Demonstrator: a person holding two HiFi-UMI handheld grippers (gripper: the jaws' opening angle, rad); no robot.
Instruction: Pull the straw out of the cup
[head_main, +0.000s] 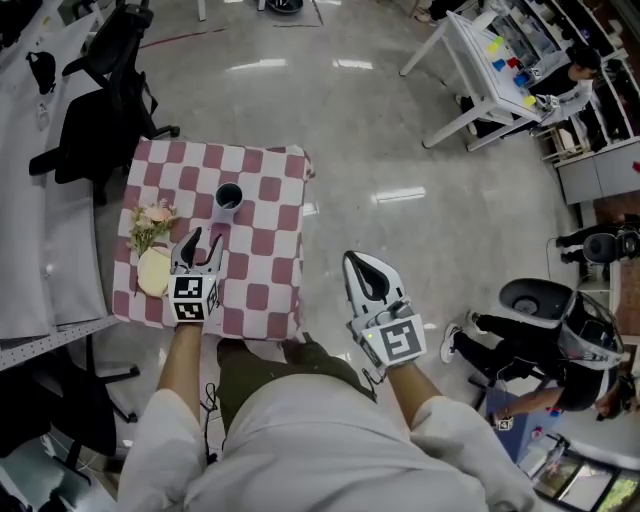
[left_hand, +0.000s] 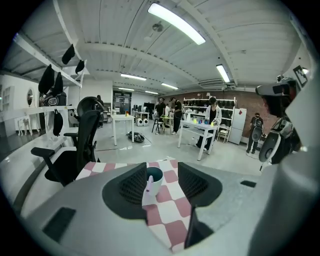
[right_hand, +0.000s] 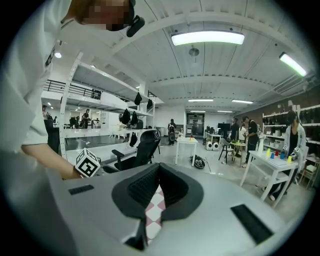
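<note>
straw (left_hand: 149, 184) leaning in the cup (left_hand: 155, 176); left tongs (left_hand: 162, 169) wide, right tongs (right_hand: 159, 172) pinched together on nothing.

the grey floor (head_main: 400, 150) is all around a small counter (head_main: 265, 260) with a pink and white checked cloth (head_main: 262, 300) on it. the left tongs are over the near part of the counter and point at the cup, with their jaws far apart, not touching it. the right tongs are off to the side, over the floor, with their jaws pressed together. some flowers (head_main: 150, 225) and a round pale thing (head_main: 154, 271) lie by the counter's left edge, just beside the left tongs. the white cup stands in the far half. the pale pink straw tips over the rim toward the left tongs.
</note>
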